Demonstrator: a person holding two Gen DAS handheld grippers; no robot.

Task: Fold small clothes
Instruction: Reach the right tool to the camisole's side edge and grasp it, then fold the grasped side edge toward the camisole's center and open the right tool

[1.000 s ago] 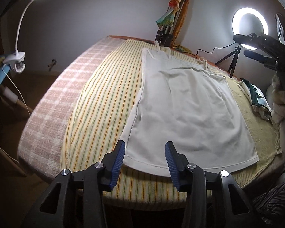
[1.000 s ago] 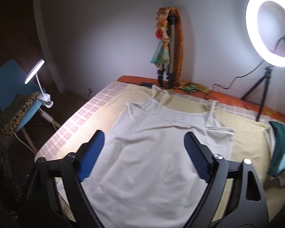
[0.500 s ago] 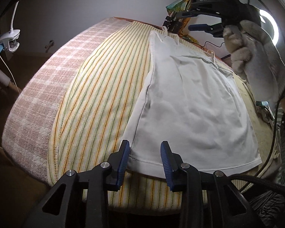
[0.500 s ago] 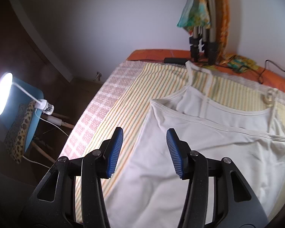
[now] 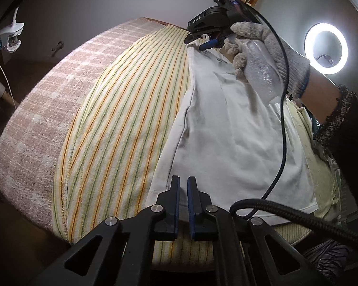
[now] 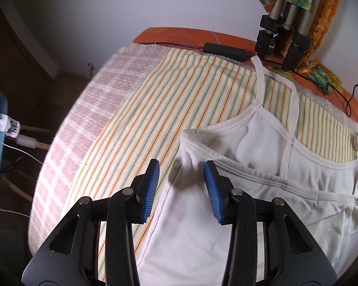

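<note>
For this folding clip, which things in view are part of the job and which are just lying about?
Part of the job:
- white camisole
- left gripper, shut on the camisole's hem corner
- right gripper, jaws closing around its top corner
- striped towel underneath

Lying about:
- ring light
- folded tripod
- clip lamp
- power adapter

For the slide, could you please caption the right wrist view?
Right gripper closing over the white camisole's top corner on the striped towel.
</note>
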